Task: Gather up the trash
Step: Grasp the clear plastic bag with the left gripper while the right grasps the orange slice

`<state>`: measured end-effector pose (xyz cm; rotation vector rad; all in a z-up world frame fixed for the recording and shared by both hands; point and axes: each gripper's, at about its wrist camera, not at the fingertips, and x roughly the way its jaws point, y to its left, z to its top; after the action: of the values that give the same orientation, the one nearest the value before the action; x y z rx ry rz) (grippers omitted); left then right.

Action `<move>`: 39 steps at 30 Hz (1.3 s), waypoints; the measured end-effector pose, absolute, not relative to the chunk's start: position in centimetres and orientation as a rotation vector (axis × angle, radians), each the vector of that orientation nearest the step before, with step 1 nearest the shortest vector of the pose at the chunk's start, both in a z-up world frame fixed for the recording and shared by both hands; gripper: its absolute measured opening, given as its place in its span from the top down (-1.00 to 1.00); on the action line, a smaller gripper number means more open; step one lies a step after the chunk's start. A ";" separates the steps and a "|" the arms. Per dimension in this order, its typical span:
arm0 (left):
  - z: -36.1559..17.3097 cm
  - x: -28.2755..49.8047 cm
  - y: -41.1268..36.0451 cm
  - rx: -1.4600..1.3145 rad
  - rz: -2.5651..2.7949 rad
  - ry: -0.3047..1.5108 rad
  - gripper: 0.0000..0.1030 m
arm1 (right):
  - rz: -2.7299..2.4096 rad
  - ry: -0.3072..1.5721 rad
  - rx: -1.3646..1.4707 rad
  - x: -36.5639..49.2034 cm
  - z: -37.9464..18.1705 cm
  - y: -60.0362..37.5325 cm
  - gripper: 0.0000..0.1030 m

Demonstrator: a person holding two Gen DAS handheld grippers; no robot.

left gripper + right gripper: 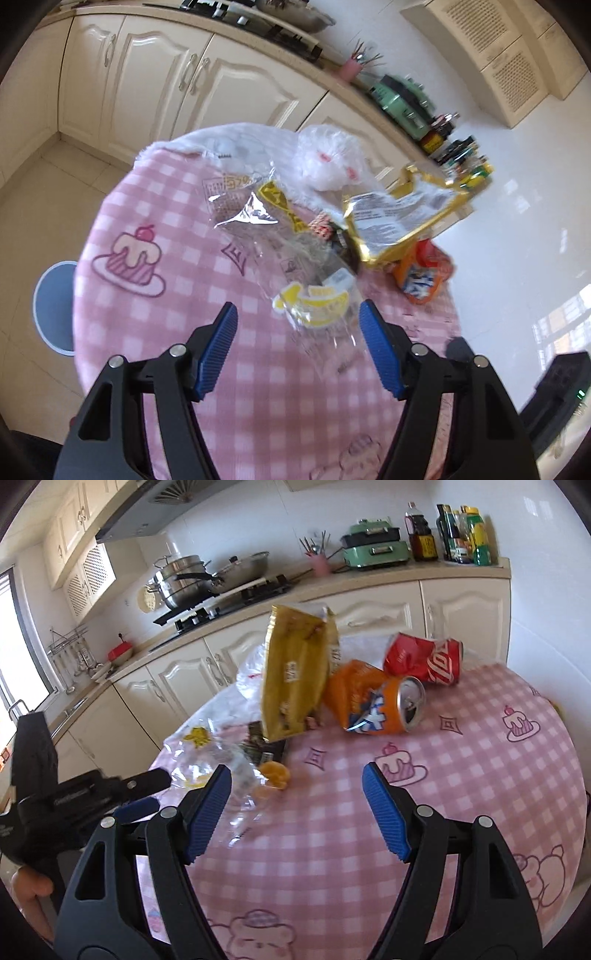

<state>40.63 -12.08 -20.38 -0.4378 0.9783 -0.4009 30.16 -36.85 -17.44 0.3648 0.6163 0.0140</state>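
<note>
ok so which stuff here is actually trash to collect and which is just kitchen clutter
Trash to collect, all on the pink checked table:
gold snack bag
crushed orange can
crushed red can
clear wrapper with the yellow print
white plastic bag

Just lying about, on the counter:
steel pots
green appliance
sauce bottles
pink utensil cup

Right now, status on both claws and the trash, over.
Left claw open, empty, over clear wrapper. Right claw open, empty. Gold bag, orange can, red can uncollected. Nothing blocking.
</note>
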 end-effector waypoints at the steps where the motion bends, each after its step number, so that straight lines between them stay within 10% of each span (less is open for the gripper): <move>1: -20.7 41.0 -12.4 -0.433 -0.391 0.990 -0.30 | 0.021 0.625 0.370 30.4 -17.7 -37.1 -0.42; 8: -21.8 42.5 -13.3 -0.434 -0.400 0.987 -0.21 | 0.042 0.682 0.366 31.5 -19.0 -37.3 -0.42; 11: -22.0 42.8 -13.6 -0.396 -0.416 0.990 0.72 | 0.052 0.709 0.351 32.3 -19.4 -37.1 -0.42; 13: -22.1 42.6 -13.6 -0.379 -0.419 0.981 0.87 | 0.054 0.728 0.338 32.7 -19.7 -36.8 -0.42; 30: -17.1 37.5 -5.5 -0.290 -0.366 0.818 0.95 | 0.095 0.878 0.118 38.6 -21.7 -31.4 -0.41; 33: -17.0 37.2 -4.8 -0.300 -0.373 0.825 0.95 | 0.048 0.883 0.068 38.7 -21.9 -31.0 0.22; 39: -16.6 36.2 -4.0 -0.319 -0.397 0.812 0.95 | 0.051 0.870 0.124 36.6 -21.5 -31.6 0.24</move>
<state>36.20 -3.96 -16.59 -0.3190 0.8121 -0.3969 36.60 -31.56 -21.53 0.1237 0.8699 0.0512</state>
